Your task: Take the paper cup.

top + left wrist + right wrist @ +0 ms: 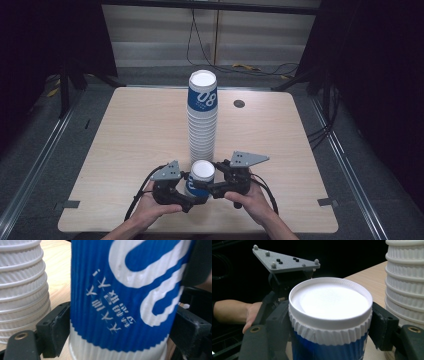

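Observation:
A single blue-and-white ribbed paper cup (202,172) stands on the wooden table (135,130) near its front edge, just in front of a tall stack of matching cups (202,120). My left gripper (192,197) comes in from the left and is shut on the cup, its jaws pressed against the blue wall (120,302) low down. My right gripper (206,187) comes in from the right and is shut on the same cup just under its white ribbed top band (329,332). The stack's white ribs (22,290) stand close beside the cup.
A small round grommet (239,103) sits at the table's back right. Cables (250,67) lie on the floor behind the table, and dark stands flank it. Bare wood lies to the left and right of the stack (404,277).

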The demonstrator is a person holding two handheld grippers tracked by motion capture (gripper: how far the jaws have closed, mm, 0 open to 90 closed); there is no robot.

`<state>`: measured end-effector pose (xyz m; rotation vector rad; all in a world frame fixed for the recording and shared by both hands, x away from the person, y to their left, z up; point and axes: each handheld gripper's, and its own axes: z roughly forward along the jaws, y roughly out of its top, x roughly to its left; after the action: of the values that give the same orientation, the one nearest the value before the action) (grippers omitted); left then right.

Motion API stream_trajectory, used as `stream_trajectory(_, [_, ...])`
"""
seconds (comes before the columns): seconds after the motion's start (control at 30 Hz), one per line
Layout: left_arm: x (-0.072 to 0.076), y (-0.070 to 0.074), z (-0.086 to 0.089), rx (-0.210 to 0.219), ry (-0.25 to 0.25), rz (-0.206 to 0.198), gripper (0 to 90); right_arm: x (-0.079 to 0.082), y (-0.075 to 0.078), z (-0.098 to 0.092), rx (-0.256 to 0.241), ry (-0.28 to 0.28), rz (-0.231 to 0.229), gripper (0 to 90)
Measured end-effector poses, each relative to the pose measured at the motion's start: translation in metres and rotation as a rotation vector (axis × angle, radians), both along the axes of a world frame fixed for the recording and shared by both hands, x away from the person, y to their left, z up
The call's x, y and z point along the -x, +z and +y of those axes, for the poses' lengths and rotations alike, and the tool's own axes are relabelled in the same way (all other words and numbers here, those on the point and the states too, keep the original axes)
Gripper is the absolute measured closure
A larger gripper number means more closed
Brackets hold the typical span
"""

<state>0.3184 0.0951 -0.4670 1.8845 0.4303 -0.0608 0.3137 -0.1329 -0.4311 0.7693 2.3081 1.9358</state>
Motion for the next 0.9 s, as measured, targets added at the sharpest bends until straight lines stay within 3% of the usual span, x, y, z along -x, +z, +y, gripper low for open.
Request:
stream_trajectory(0.3, [0.0032, 0.0019, 0.0, -0.007, -0.002, -0.038, 17.3, 0.0015, -0.0004, 0.0026, 0.018, 0.008, -0.01, 29.4])
stream_trajectory(0.57, [0.0029, 0.0025, 0.0008, -0.028, -0.015, -0.038, 21.1, 0.001, 0.0005, 0.0032, 0.044, 0.018, 0.0, 27.9])
stream_trajectory(0.73, [0.0031, 0.0024, 0.0009, -0.04, -0.027, -0.033, 21.6, 0.002, 0.0017, 0.0047, 0.078, 0.0, 0.01, 16.9])
stream_trajectory(0.9, [0.001, -0.0001, 0.0016, -0.079, -0.02, -0.025, 21.7, 0.0007, 0.0022, 0.0018, 0.08, -0.008, 0.037, 15.7])
